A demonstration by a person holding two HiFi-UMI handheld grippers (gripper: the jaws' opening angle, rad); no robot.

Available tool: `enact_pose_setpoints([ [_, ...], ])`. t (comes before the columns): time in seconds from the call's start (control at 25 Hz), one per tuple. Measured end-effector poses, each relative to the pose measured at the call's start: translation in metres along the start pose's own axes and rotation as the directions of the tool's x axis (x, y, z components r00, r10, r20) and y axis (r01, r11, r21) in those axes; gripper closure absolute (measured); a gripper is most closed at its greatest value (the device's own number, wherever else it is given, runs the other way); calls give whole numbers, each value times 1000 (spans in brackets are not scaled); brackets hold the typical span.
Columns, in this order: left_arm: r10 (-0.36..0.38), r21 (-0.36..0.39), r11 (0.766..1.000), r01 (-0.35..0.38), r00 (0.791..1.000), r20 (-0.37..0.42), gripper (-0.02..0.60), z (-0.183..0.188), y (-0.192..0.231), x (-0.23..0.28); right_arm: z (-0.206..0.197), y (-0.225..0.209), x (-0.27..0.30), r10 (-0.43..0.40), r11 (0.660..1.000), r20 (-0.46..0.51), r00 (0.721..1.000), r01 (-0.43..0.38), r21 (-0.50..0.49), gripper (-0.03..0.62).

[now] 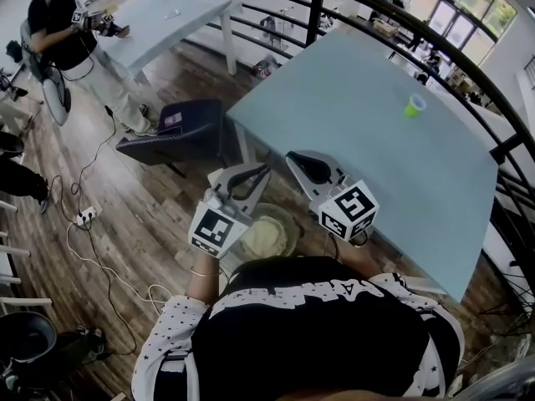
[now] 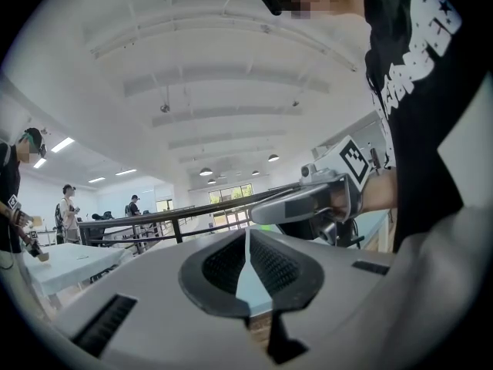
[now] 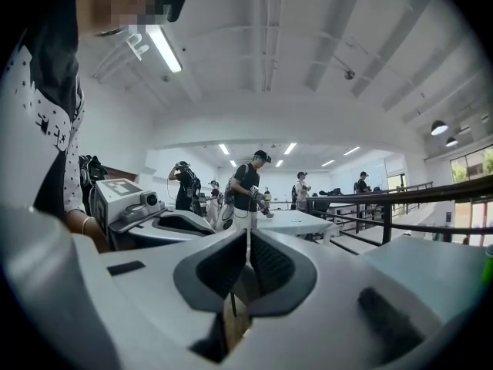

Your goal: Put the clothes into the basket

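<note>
left gripper (image 1: 266, 170): fingers (image 2: 271, 267) closed pad to pad with nothing between them. It is held in the air above the floor.
right gripper (image 1: 292, 158): fingers (image 3: 218, 267) also closed and empty. It sits just right of the left gripper, tips near the surface's near-left corner.
clothes: pale cream fabric bundle (image 1: 264, 236), lying inside the basket, not in either set of fingers.
basket: round grey-green basket (image 1: 293, 224) on the brown wooden plank floor (image 1: 125, 215). It is below and nearer than both sets of fingertips. In the head view it shows between the left marker cube (image 1: 214, 229) and the right marker cube (image 1: 348, 210).
gap: both sets of fingers are clear of the clothes, no contact.
surface: light blue rectangular table (image 1: 376, 140), to the right of and beyond the basket. A small bright green cup (image 1: 414, 105) stands upright towards its far side.
</note>
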State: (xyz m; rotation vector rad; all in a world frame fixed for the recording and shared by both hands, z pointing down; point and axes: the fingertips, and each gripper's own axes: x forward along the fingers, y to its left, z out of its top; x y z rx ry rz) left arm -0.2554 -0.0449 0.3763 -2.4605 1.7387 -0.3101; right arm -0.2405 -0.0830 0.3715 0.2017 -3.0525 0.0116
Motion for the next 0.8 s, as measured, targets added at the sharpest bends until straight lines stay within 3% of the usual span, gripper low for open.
enact_pose_setpoints([
  [0.8,-41,-7,999,41,999,-7,554,-5,-4,-5,-2,9,-11,-49,998,1,999,49,30,559],
])
